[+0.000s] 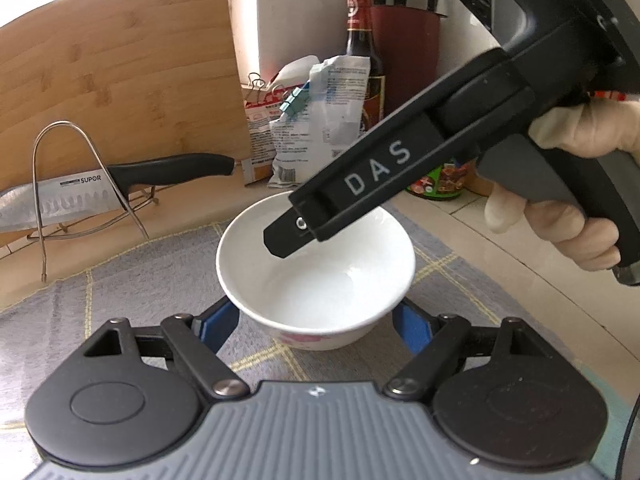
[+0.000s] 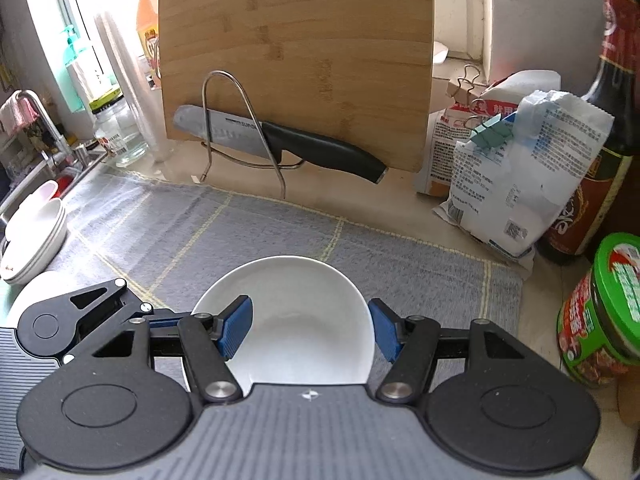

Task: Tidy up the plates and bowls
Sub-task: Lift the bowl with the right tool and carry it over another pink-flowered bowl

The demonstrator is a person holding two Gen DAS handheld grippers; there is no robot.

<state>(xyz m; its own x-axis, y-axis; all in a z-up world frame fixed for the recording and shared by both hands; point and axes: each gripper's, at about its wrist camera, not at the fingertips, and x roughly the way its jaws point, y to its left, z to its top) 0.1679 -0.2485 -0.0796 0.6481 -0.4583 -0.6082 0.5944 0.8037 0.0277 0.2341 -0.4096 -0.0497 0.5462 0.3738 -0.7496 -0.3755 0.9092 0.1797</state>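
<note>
Both claws were clenched on the white bowl (image 1: 316, 268): left claw (image 1: 316, 326) outside, right claw (image 2: 310, 326) across its rim (one pad inside).

Bamboo cutting board (image 2: 296, 60) leans upright against a white wall. Grey checked mat (image 2: 248, 236) covers the countertop before it. Bright window (image 2: 86, 12) left of the board.

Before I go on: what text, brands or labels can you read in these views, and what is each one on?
"SUPOR": knife blade in the wire rack.
"DAS": side of the right gripper, seen from the left wrist.
Printed bags, dark bottle's red label, green-lidded can: print too small or blurred to read.
White bowl: no text.
</note>
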